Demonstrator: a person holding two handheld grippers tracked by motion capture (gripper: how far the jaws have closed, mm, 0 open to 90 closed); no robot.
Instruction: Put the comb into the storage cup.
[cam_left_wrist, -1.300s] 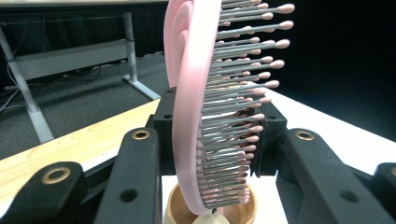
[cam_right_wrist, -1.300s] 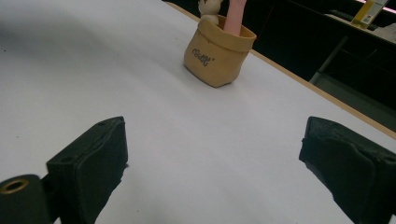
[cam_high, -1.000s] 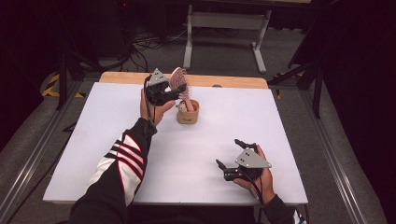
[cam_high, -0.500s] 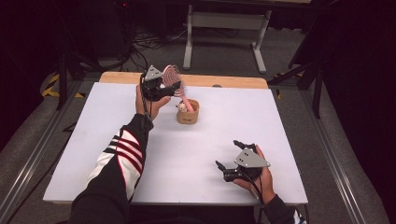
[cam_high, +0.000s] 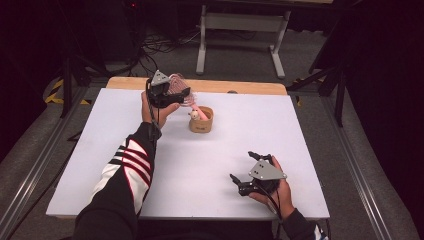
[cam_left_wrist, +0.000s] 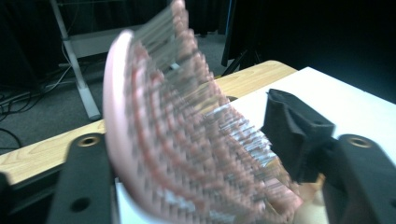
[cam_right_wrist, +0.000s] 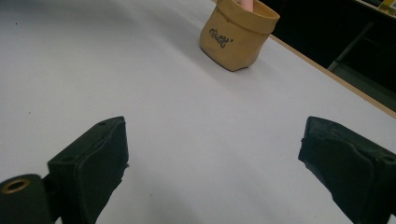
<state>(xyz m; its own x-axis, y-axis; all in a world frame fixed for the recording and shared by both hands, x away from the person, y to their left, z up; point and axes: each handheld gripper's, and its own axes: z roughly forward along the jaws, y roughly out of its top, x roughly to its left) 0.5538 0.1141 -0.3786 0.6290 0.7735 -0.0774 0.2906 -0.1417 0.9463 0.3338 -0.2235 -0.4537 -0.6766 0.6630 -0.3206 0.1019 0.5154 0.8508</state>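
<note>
Rectangular table (cam_high: 200, 165) covered by a white surface, seen from above, with a strip of pale wood along its far edge. Near the far edge, slightly left of centre, a small tan pouch-like container (cam_high: 201, 120) standing upright directly on the white surface, dark lettering on its side, too small to read. Bottom end of a pink object, probably a hairbrush handle (cam_high: 202, 113), resting inside the container. Close to the wooden strip, a small dark spot (cam_high: 231, 92), possibly a hole or mark. Grey floor around the table.
</note>
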